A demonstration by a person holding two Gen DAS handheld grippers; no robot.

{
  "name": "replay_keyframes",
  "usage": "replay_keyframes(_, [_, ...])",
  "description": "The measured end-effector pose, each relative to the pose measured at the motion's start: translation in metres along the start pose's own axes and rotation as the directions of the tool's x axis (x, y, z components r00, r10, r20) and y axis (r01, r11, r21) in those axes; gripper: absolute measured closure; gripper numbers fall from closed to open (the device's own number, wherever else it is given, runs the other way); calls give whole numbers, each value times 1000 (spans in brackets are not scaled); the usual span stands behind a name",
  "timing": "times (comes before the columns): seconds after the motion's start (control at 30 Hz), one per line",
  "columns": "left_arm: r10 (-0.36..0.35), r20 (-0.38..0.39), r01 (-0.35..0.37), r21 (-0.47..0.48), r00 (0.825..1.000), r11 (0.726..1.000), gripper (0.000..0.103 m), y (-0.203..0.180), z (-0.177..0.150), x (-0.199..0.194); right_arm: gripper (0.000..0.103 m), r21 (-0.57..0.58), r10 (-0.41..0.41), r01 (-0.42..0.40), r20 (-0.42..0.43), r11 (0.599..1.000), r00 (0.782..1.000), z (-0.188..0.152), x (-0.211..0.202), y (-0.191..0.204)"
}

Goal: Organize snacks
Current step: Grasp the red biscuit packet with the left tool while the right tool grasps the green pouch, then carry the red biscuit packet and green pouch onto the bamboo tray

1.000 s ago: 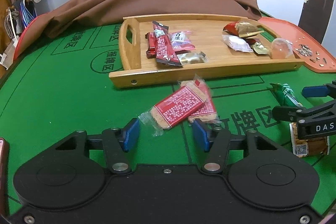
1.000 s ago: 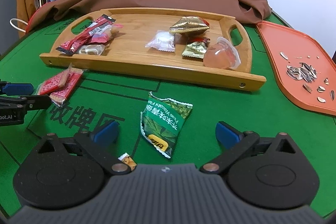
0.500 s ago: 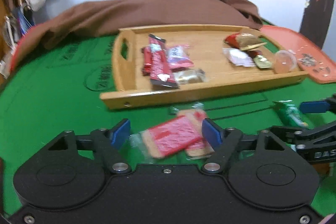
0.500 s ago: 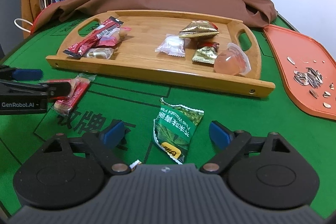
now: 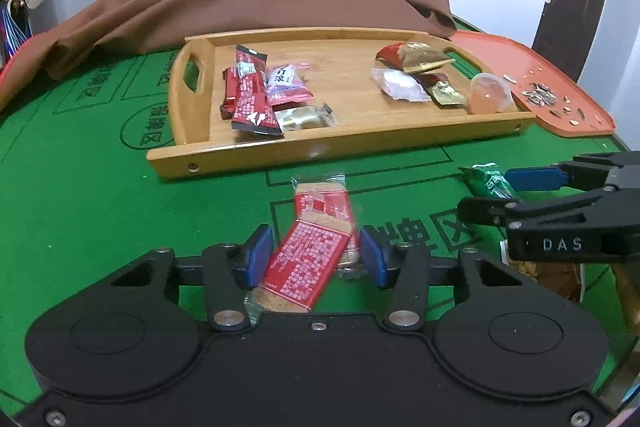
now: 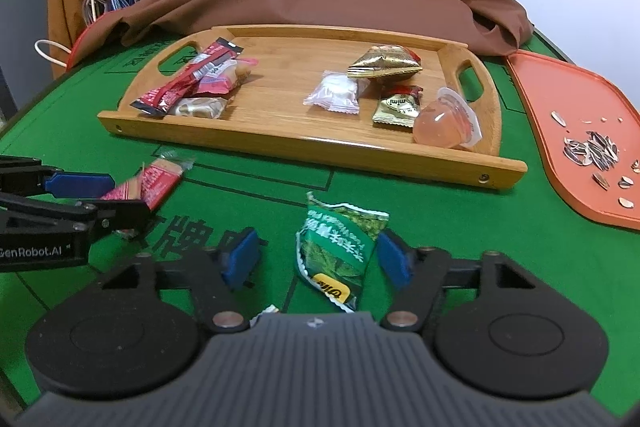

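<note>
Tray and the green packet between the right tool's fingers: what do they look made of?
Tray: looks like bamboo or light wood, a smooth satin finish with visible strip grain.
Green packet: seemingly printed plastic film, glossy and crinkled, with a jagged crimped top edge.

Red biscuit packs (image 5: 316, 247), green table (image 5: 100, 195)

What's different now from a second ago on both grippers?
Both grippers advanced over the loose snacks. The left gripper now straddles the red cracker packs, which earlier lay ahead of its fingers; the right gripper has closed in around the green packet. Neither visibly grips yet. The wooden tray and its snacks are unchanged.
</note>
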State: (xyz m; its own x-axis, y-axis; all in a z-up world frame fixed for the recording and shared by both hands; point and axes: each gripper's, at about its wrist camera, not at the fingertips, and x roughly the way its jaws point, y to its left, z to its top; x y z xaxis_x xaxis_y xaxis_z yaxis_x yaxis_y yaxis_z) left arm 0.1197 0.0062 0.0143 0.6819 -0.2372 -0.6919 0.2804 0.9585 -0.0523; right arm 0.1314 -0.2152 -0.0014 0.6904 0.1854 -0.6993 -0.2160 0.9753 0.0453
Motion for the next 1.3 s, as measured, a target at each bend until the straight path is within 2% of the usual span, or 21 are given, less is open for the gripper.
replay_keyframes(0.03, [12, 8, -12, 7, 1000, 1000, 55, 0, -1, -3, 39, 2, 5, -5, 0, 1000, 1000, 0, -1, 0])
replay_keyframes(0.1, [23, 22, -23, 24, 1000, 999, 40, 0, -2, -8, 45, 8, 10, -10, 1, 1000, 1000, 0, -2, -1])
replay_keyframes(0.17, [20, 15, -21, 33, 1000, 999, 35, 1, -3, -9, 46, 17, 18, -18, -1, 1000, 1000, 0, -4, -3])
replay_keyframes(0.23, [4, -48, -4, 8, 999, 1000, 41, 4, -5, -3, 47, 28, 29, -29, -5, 999, 1000, 0, -4, -4])
replay_keyframes(0.27, [5, -42, -5, -8, 999, 1000, 44, 3, -7, -4, 47, 31, 33, -33, -6, 999, 999, 0, -5, -4])
replay_keyframes(0.33, [-1, -42, 0, -5, 999, 1000, 56, -1, -8, -8, 47, 28, 37, -36, -7, 999, 999, -1, -5, -2])
replay_keyframes(0.37, [-17, -40, 16, -15, 999, 1000, 68, -2, -9, -11, 49, 21, 39, -38, -7, 999, 999, -1, -5, 0])
replay_keyframes(0.47, [-59, -47, 56, -45, 997, 997, 74, -3, -9, -16, 56, 18, 52, -52, -11, 998, 999, -2, -7, 5])
replay_keyframes(0.6, [-51, -37, 50, -48, 998, 998, 74, -4, -9, -21, 61, 40, 88, -87, -22, 995, 996, -1, -9, 3])
replay_keyframes(0.93, [-33, 31, 34, -38, 999, 999, 74, -2, 6, -31, 65, 49, 96, -96, 1, 994, 995, 5, -20, 0])
replay_keyframes(1.0, [-27, 45, 29, -36, 999, 999, 74, -1, 12, -32, 70, 51, 102, -102, 11, 993, 995, 9, -23, -1])
replay_keyframes(1.27, [-19, 82, 23, -51, 996, 998, 74, 7, 31, -33, 75, 66, 96, -99, 42, 993, 994, 22, -30, -4])
replay_keyframes(1.3, [-19, 86, 24, -51, 996, 998, 74, 7, 33, -33, 80, 71, 98, -101, 45, 992, 994, 24, -31, -5])
